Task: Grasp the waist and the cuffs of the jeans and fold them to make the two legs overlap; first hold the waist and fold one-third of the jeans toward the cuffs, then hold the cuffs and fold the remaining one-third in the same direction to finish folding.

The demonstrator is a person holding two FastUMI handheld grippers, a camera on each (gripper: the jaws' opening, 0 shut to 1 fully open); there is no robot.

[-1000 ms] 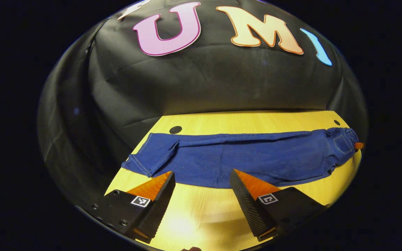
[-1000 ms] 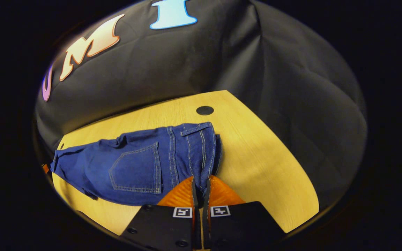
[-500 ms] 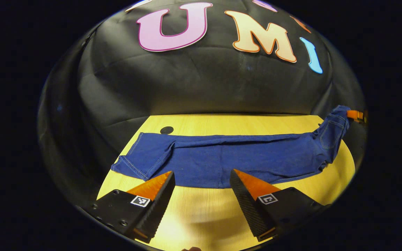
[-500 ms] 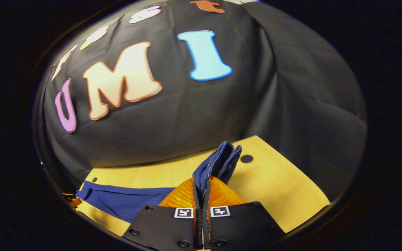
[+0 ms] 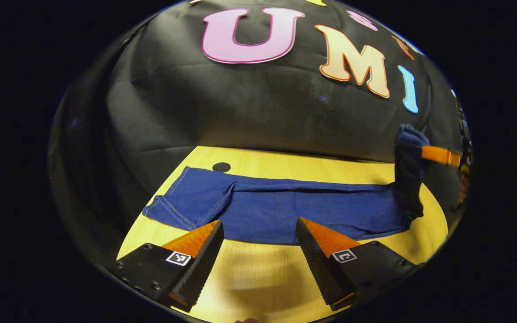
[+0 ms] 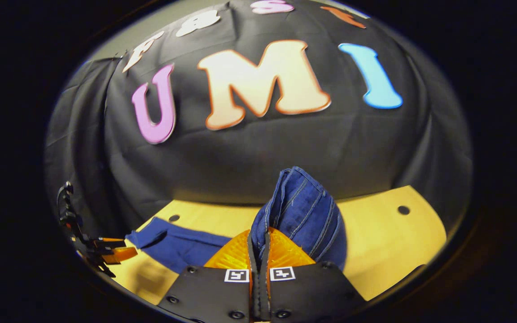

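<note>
Two holes in wooden table.

Blue jeans, waist lifted

The left gripper is wide open, with its two fingers far apart and nothing between them. It hangs low over the table, just beside the near edge of the jeans. The right gripper is closed tight, both fingers pinching the waist of the jeans and holding it up above the table.
</note>
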